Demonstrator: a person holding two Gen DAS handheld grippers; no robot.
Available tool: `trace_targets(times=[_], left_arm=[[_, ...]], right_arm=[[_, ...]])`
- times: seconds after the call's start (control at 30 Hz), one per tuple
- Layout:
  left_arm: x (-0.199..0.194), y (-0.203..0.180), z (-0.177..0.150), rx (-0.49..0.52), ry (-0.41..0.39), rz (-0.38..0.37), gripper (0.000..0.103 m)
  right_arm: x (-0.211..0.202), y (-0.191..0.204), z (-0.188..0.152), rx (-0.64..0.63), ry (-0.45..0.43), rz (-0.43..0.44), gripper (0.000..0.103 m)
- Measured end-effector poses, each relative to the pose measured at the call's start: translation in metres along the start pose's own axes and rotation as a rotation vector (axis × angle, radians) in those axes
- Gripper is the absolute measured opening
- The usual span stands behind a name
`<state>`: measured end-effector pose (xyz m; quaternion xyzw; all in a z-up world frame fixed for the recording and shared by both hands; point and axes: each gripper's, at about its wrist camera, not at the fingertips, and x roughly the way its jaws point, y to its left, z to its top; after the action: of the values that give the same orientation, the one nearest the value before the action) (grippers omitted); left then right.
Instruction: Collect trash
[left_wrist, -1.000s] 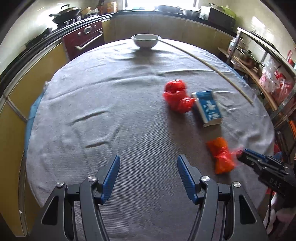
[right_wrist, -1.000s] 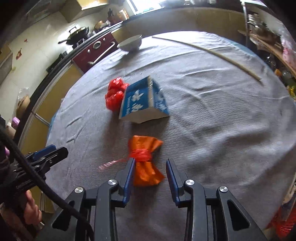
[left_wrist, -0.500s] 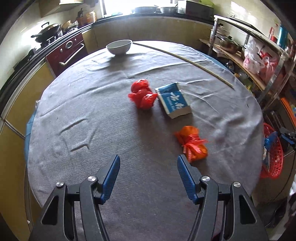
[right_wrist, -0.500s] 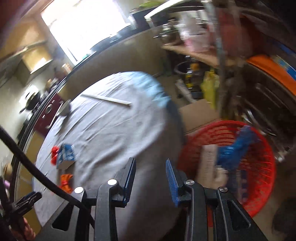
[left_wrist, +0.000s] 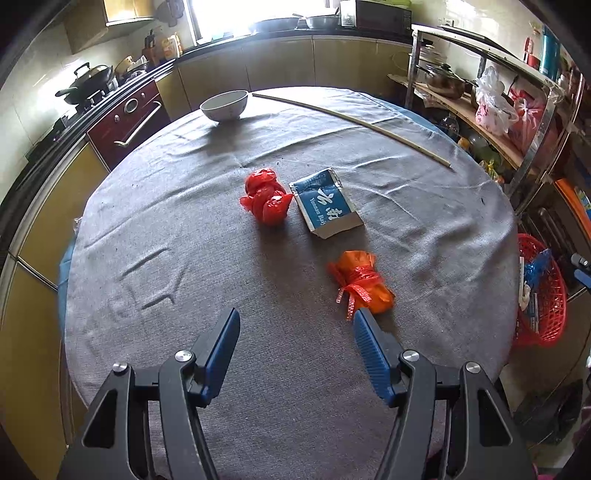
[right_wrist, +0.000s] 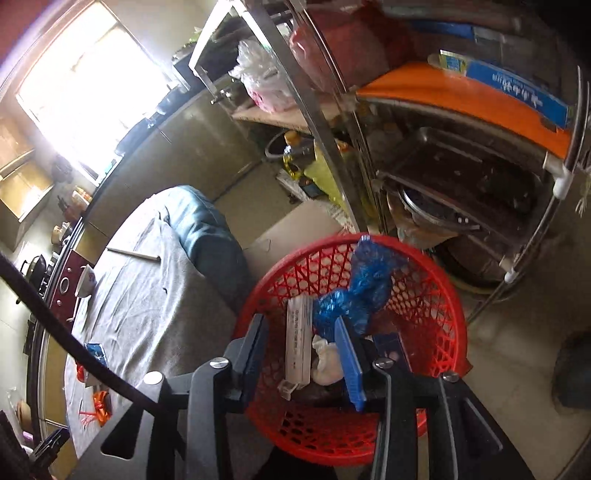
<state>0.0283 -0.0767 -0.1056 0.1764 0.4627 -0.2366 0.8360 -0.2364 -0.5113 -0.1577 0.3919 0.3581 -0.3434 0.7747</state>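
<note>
The left claw (left_wrist: 295, 339) is held over the near part of the round tabletop (left_wrist: 184, 221), which is covered with a grey cloth. Its blue fingers are spread wide apart and nothing is held between them. An orange bag (left_wrist: 364, 282) tied with red ribbon lies just ahead of the right finger, close to its tip. Whether they touch cannot be told. Farther back, near the middle, a red bag (left_wrist: 266, 195) is seen just beside a blue box (left_wrist: 325, 207). A white bowl (left_wrist: 224, 105) and a long thin stick (left_wrist: 351, 120) are seen at the far side. A red basket (left_wrist: 543, 295) is seen on the floor past the right edge of the tabletop.

The right claw (right_wrist: 301, 354) is pointed down over that red basket (right_wrist: 436, 295). Its jaws are opening, and nothing is pressed between them. A blue bag (right_wrist: 364, 291), a flat white box (right_wrist: 297, 345) and a small white lump (right_wrist: 327, 360) are seen inside the basket, below the fingers. The tabletop (right_wrist: 147, 302) is seen to the left, with the orange bag (right_wrist: 100, 400) and the blue box (right_wrist: 95, 352) small and far off. A metal rack (right_wrist: 461, 166) stands behind the basket.
</note>
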Motion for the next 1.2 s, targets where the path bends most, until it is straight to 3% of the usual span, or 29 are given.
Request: trace_targets(times=[0.07,0.33,0.47,0.6,0.83,1.03,1.2], left_arm=[[0.001,0.002,0.000,-0.005,0.002,0.001,0.065],[0.008,0.008,0.000,-0.015,0.011,-0.001,0.065],[0.013,0.023,0.001,-0.050,0.019,0.016,0.065],[0.017,0.049,-0.002,-0.111,0.021,0.046,0.065],[0.023,0.089,-0.011,-0.195,0.022,0.069,0.065],[0.027,0.116,-0.020,-0.257,0.022,0.056,0.065],[0.031,0.129,-0.026,-0.286,0.026,0.044,0.065]], right_arm=[[-0.006,0.003,0.002,-0.009,-0.024,0.015,0.060],[-0.016,0.022,0.006,-0.043,-0.067,0.048,0.060],[-0.005,0.046,-0.002,-0.053,-0.005,0.168,0.060],[0.018,0.107,-0.027,-0.158,0.106,0.290,0.060],[0.046,0.250,-0.087,-0.418,0.284,0.456,0.060],[0.072,0.333,-0.138,-0.601,0.369,0.427,0.060],[0.108,0.353,-0.166,-0.669,0.426,0.318,0.057]])
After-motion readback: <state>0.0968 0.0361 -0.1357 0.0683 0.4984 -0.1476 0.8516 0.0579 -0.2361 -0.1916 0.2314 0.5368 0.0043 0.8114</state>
